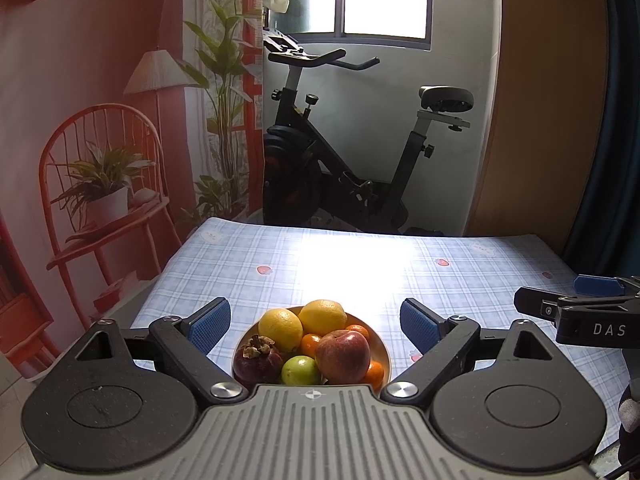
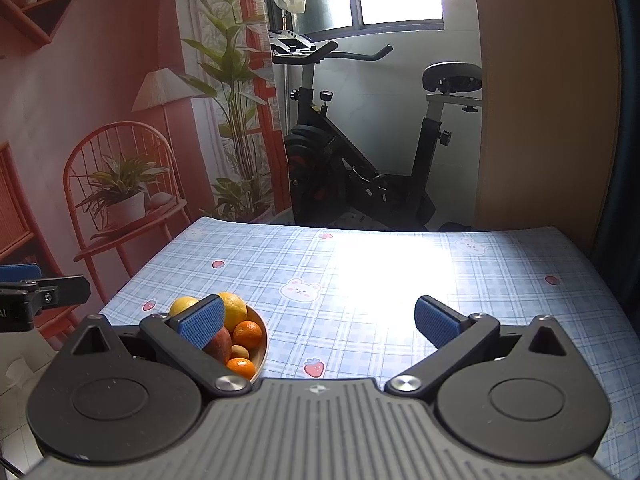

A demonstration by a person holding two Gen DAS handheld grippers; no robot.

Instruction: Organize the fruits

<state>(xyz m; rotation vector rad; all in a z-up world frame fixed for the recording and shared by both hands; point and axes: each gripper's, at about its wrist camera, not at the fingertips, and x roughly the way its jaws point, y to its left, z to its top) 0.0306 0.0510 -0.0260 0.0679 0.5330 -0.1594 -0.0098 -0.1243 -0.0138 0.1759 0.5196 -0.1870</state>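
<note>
Left wrist view: left gripper (image 1: 316, 322) jaws wide apart, empty, angled down over bowl (image 1: 383, 346) near table (image 1: 480, 280) front edge. Inside: 2 lemons (image 1: 280, 328), apple (image 1: 343, 356), mangosteen (image 1: 256, 362), lime (image 1: 300, 370), tangerines (image 1: 310, 345). Round, firm, likely slick and roll-prone; grip across widest part. Right gripper (image 2: 318, 322) also spread, empty, beside bowl over bare cloth.
</note>
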